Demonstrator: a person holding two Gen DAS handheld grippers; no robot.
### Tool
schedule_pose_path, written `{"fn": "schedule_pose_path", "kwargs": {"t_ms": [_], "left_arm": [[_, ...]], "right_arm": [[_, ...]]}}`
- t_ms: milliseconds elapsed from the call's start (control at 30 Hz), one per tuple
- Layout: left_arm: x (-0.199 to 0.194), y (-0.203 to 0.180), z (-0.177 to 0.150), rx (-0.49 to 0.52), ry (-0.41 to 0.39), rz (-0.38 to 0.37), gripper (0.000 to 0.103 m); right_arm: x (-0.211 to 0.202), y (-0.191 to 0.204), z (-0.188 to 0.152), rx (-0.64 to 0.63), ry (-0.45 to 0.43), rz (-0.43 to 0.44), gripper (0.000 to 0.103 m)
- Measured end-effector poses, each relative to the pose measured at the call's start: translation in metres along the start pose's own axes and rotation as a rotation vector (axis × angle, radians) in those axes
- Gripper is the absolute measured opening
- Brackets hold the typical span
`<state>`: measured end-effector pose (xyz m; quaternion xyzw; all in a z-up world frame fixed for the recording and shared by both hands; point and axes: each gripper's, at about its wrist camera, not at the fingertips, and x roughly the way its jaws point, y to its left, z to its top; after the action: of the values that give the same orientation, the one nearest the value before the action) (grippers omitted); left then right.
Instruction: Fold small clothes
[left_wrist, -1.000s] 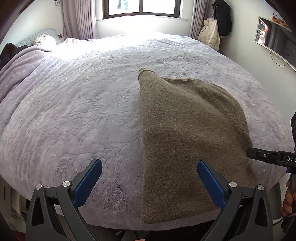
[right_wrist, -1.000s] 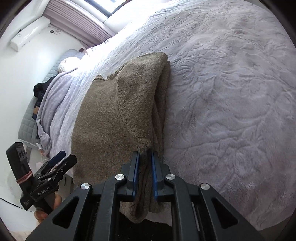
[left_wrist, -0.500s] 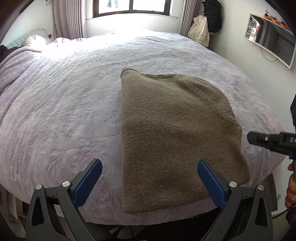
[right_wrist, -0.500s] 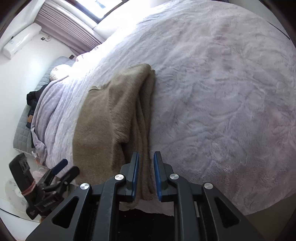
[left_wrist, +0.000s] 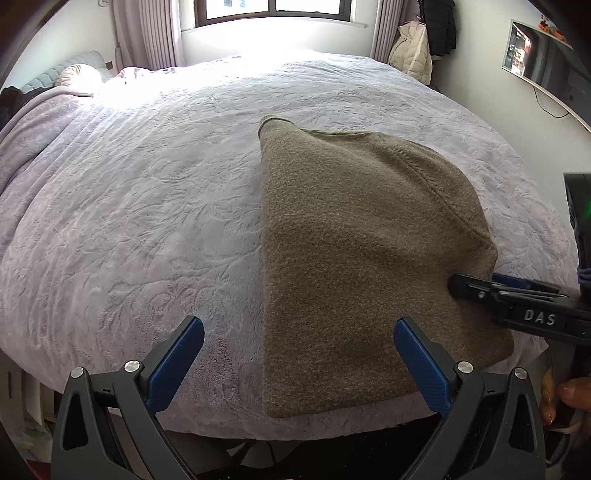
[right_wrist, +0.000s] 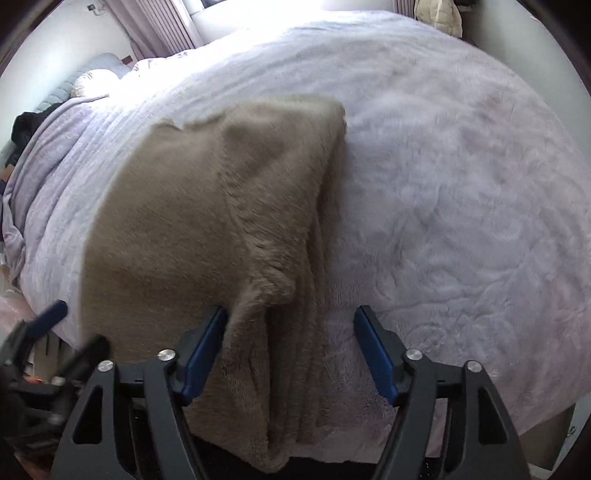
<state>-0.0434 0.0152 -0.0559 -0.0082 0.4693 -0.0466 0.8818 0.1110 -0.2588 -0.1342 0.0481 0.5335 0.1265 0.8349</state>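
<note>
Sweater (left_wrist: 354, 266) folded in half lengthwise on the bed (left_wrist: 147, 206), near the foot edge.

Left wrist view: the left tool (left_wrist: 298, 354) hangs wide open, empty, above the sweater's straight fold line; the right tool (left_wrist: 476, 286) noses in at the far side. Right wrist view, blurred: the right tool (right_wrist: 291, 350) is spread wide, gripping nothing, over the sleeve-side edge. One fold looks done; crosswise folds likely remain.

R gripper (right_wrist: 290, 350) jaws now spread wide, sleeve (right_wrist: 273, 295) released; was clamped 1 s ago.
</note>
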Motion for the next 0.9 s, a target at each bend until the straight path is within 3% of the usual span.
{"fn": "schedule_pose_path", "kwargs": {"t_ms": [300,533,733,900], "left_arm": [[0.006,0.0,0.0,0.014,0.011,0.048,0.103],[-0.005,-0.005,0.014,0.014,0.005,0.072,0.103],[-0.014,0.0,0.032,-0.033,0.02,0.078,0.103],[-0.018,0.002,0.042,-0.048,0.026,0.08,0.103]], "right_arm": [[-0.026,-0.027,-0.006,0.127,0.029,0.077,0.08],[-0.057,0.002,0.014,0.047,-0.021,-0.009,0.083],[-0.071,0.049,0.03,-0.072,-0.085,-0.168,0.083],[-0.072,0.064,0.034,-0.092,-0.088,-0.2,0.083]]}}
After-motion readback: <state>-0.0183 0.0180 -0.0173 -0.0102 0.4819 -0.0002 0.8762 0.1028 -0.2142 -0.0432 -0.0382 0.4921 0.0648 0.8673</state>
